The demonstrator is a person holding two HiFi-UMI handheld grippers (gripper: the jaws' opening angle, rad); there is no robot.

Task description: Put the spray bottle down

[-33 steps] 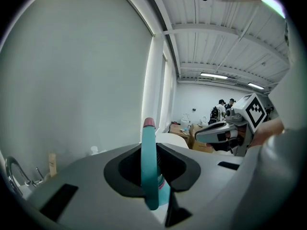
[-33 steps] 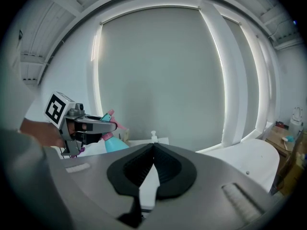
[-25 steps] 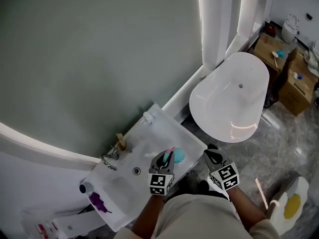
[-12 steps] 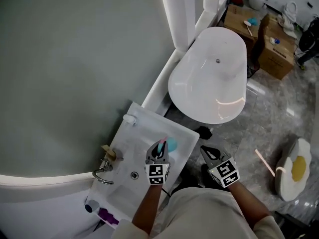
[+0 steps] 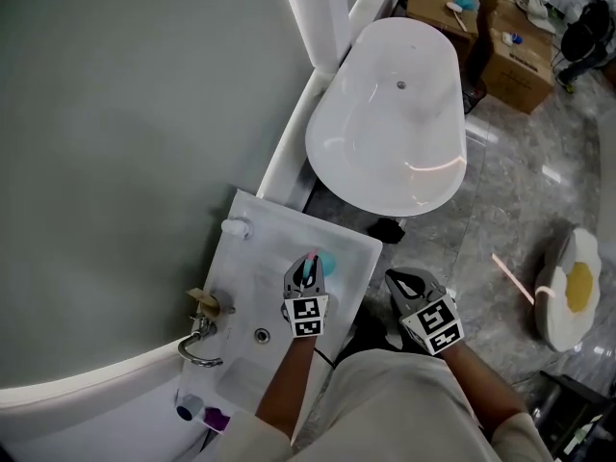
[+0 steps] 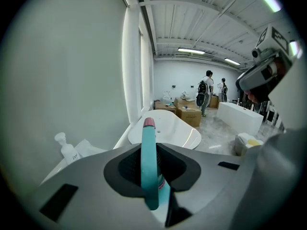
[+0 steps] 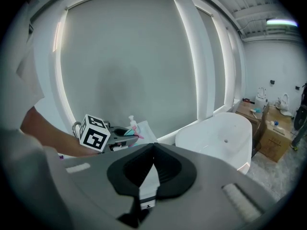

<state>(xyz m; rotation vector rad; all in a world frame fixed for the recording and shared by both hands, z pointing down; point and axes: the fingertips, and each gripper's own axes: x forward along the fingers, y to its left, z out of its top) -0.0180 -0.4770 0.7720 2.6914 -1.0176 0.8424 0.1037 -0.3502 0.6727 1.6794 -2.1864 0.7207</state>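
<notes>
The spray bottle (image 5: 321, 261), teal with a pink tip, is sitting clamped in the left tongs (image 5: 307, 275). Its narrow teal part is running up between the two pads and poking out past their tips. It is hanging over the white washbasin bench (image 5: 260, 258), close to that bench's right-hand edge. Whether its base is touching the top cannot be told.

Ahead and to the left of the left tongs, a white pump bottle (image 5: 234, 227) is standing at the bench's far corner against the grey wall, and flat white top is stretching between the two. Behind and to the left of them, the faucet (image 5: 202, 340) is curving over the basin.

The right tongs (image 5: 397, 279) are pressing together on nothing, hovering just off the bench's right edge above the grey floor. Beyond both tongs a white bathtub (image 5: 385, 133) is standing clear of the bench's far edge, a strip of floor showing between them.
</notes>
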